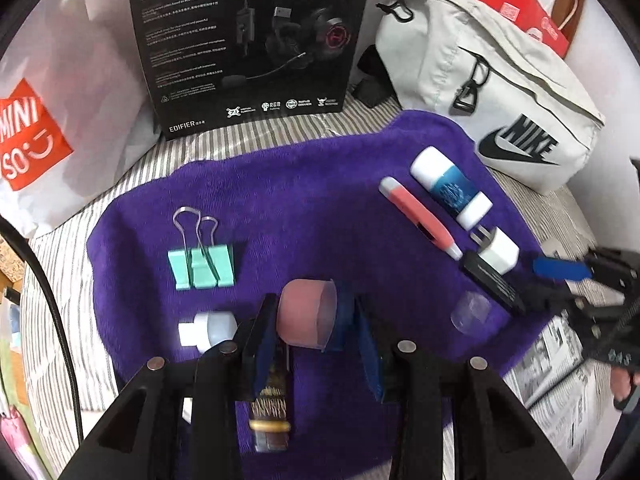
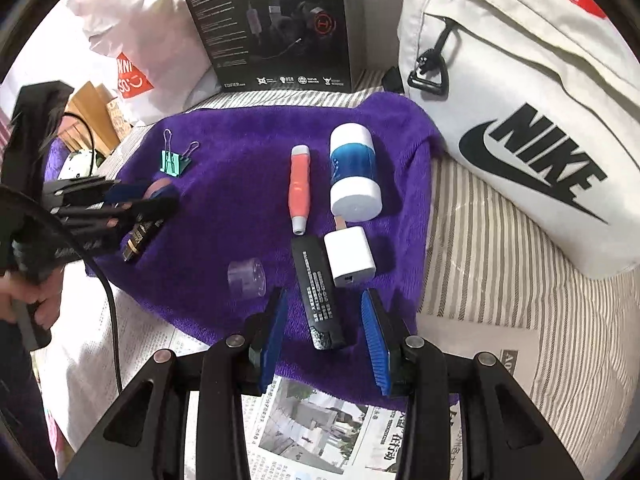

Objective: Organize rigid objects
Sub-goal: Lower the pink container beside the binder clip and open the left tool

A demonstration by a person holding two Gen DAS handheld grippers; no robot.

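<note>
Your left gripper [image 1: 310, 326] grips a pink cup [image 1: 308, 314].
Right gripper [image 2: 324, 336], 6 o'clock, released, straddling black stick [image 2: 320, 296] untouched.

Striped bedsheet [image 2: 500, 280] under a purple towel [image 1: 280, 200]; newspaper [image 2: 312, 432] at six o'clock; headset box [image 1: 248, 40] at twelve; pale wall [image 1: 600, 20], possibly, at two.

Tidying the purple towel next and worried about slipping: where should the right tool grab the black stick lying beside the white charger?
Take the black stick across its narrow width near the middle, coming from above. It lies flat and long; the white charger crowds its far half, so grip the nearer half, where the right tool already straddles it.
</note>
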